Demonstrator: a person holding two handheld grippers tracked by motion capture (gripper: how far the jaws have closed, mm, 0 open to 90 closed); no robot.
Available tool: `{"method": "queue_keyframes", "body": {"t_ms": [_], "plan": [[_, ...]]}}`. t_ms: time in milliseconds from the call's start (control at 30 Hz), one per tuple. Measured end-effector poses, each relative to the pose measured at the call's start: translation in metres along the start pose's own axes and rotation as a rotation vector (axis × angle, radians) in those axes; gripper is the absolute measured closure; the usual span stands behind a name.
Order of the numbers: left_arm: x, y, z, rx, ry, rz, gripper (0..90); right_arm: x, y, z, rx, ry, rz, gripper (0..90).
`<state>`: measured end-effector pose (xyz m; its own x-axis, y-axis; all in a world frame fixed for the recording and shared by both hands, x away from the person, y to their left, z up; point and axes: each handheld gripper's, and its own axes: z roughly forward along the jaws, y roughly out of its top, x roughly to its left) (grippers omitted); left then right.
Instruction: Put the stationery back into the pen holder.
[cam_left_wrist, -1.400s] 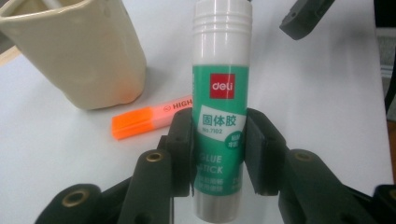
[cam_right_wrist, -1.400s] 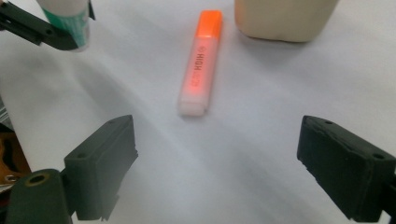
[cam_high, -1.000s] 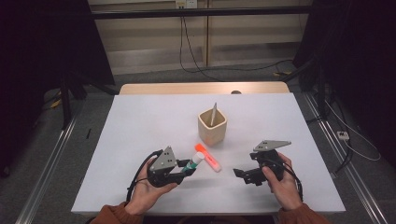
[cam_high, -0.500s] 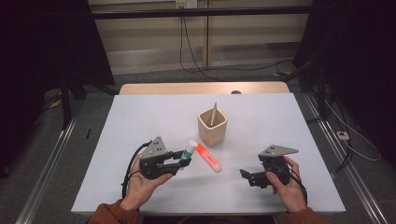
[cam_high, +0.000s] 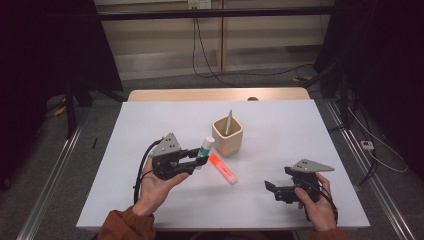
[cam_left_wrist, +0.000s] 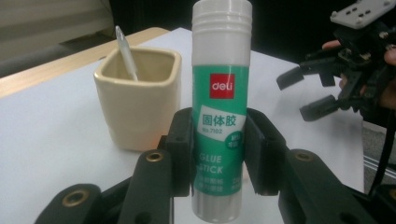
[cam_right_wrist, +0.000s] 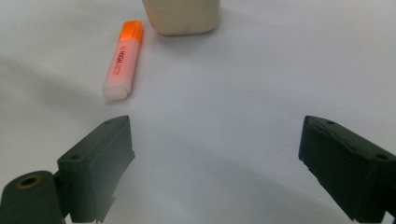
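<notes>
We have the glue stick (cam_left_wrist: 219, 109) clamped upright in our left tongs (cam_high: 194, 159), the pads pressing on its green label about halfway down, white cap on top; it hangs clear of the white surface (cam_high: 150, 120), just beside the beige cup (cam_high: 228, 136) that already holds a slim silver pen (cam_high: 228, 122). Our judgement is that the stick is bound for that cup; to do it well we should carry it level until its base stands over the open mouth, away from the corner where the pen leans, then lower it straight and only part the tongs once the base is inside, since a tilted entry would catch the rim or knock the cup; the grip sits low enough on the barrel that the tongs could meet the rim first, so we may have to let go a little early.

Our right tongs (cam_high: 273, 190) stand wide apart with nothing between them, low over the near right of the surface; the orange highlighter (cam_high: 222, 168) lies flat between the two hands, apart from the cup.

Against the earlier pictures, the left hand has risen and brought the stick closer to the cup; the right hand has drawn back toward the near edge; highlighter and cup lie as they did.
</notes>
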<state>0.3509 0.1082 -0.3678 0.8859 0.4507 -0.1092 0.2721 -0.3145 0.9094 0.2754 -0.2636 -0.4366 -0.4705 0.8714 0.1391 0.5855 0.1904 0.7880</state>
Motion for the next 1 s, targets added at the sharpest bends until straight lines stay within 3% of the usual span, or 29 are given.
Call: {"method": "queue_keyframes", "body": {"t_ms": [200,433,767,1000], "plan": [[0.003,0.011,0.011,-0.021,0.019,0.001,66.3,-0.003,-0.005,-0.001,-0.016,-0.022,0.014,9.3],[0.008,0.029,0.025,-0.018,0.033,0.014,66.3,-0.005,-0.01,-0.004,-0.048,-0.035,-0.001,9.4],[0.019,0.043,0.042,-0.063,0.066,-0.032,66.3,-0.004,-0.017,-0.008,-0.074,-0.057,-0.043,9.9],[0.027,0.051,0.05,-0.086,0.09,-0.047,66.3,-0.002,-0.019,-0.008,-0.074,-0.046,-0.057,9.8]]}}
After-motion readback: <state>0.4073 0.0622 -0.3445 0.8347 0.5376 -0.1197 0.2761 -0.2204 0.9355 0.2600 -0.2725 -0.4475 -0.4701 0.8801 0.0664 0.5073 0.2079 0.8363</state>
